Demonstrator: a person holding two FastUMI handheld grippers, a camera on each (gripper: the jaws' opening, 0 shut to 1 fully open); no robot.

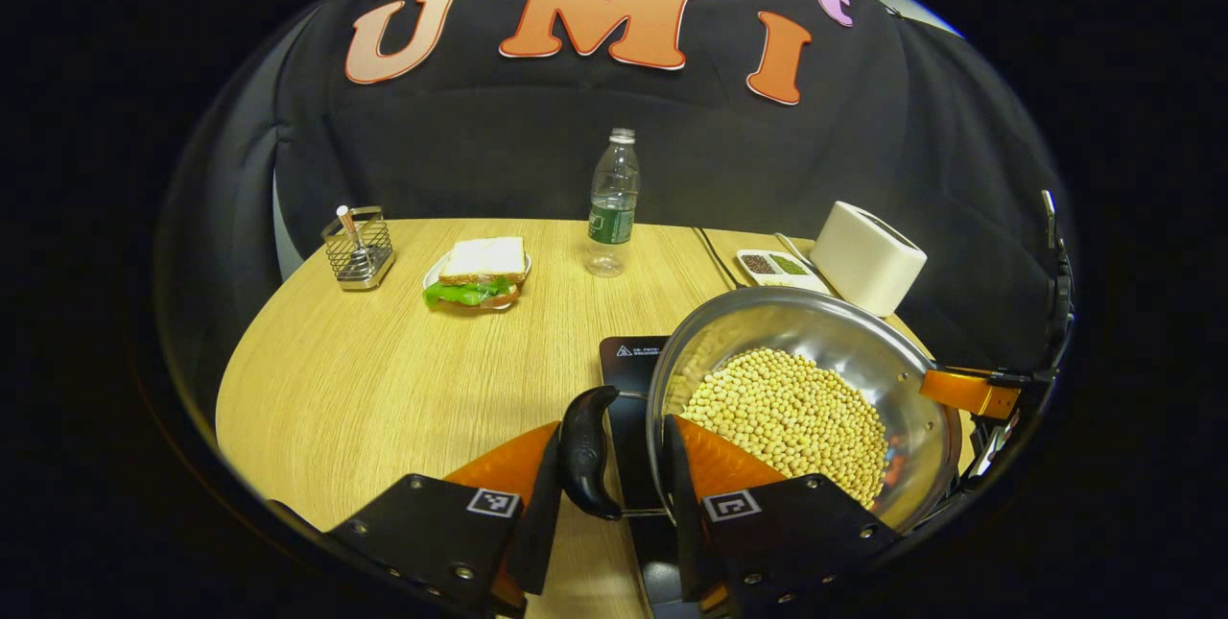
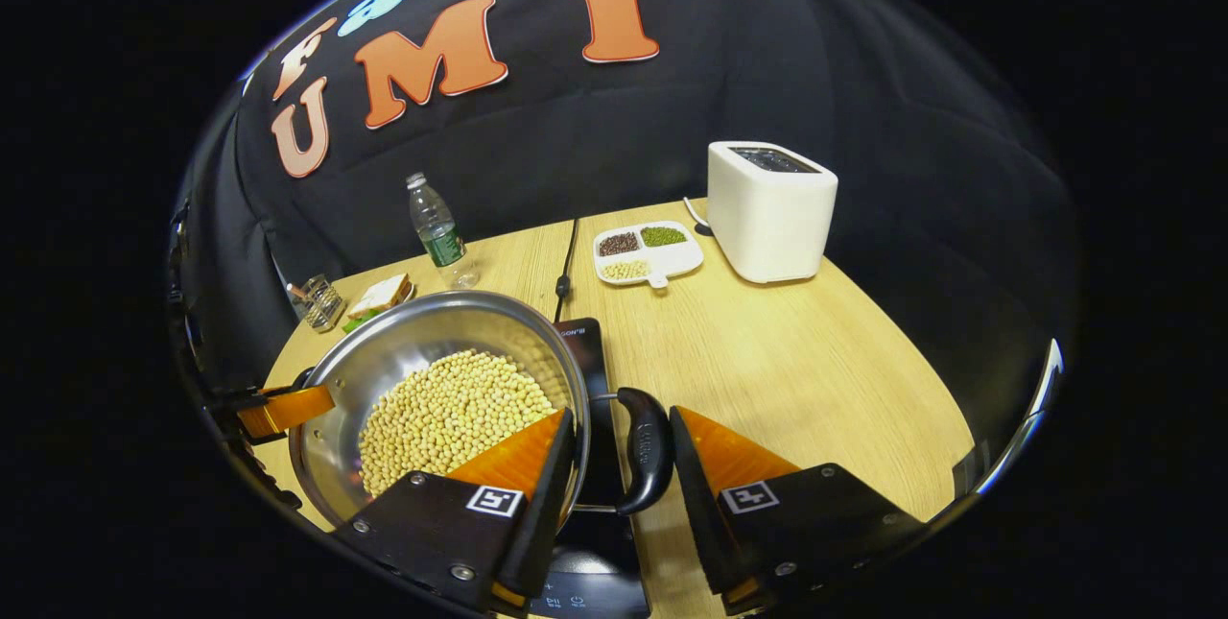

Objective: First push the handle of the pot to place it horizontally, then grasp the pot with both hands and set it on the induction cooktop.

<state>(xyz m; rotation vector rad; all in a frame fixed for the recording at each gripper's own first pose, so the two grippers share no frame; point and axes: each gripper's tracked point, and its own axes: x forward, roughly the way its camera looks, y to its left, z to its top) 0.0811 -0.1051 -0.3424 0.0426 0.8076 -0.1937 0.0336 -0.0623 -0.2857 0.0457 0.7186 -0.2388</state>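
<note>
Round stainless-steel pot (image 1: 815, 408), filled with pale yellow beans, seen over black glass induction cooktop (image 1: 628, 365) on wooden table (image 1: 384, 369); whether seated or hovering cannot be told. Left gripper (image 1: 614, 465) spread around black loop handle (image 1: 587, 451), contact not confirmed. Right gripper (image 2: 622, 461) likewise spread around opposite handle (image 2: 645, 451). Step judged: placement on cooktop. Next: seating to be checked, both jaws then withdrawn clear of handles.
</note>
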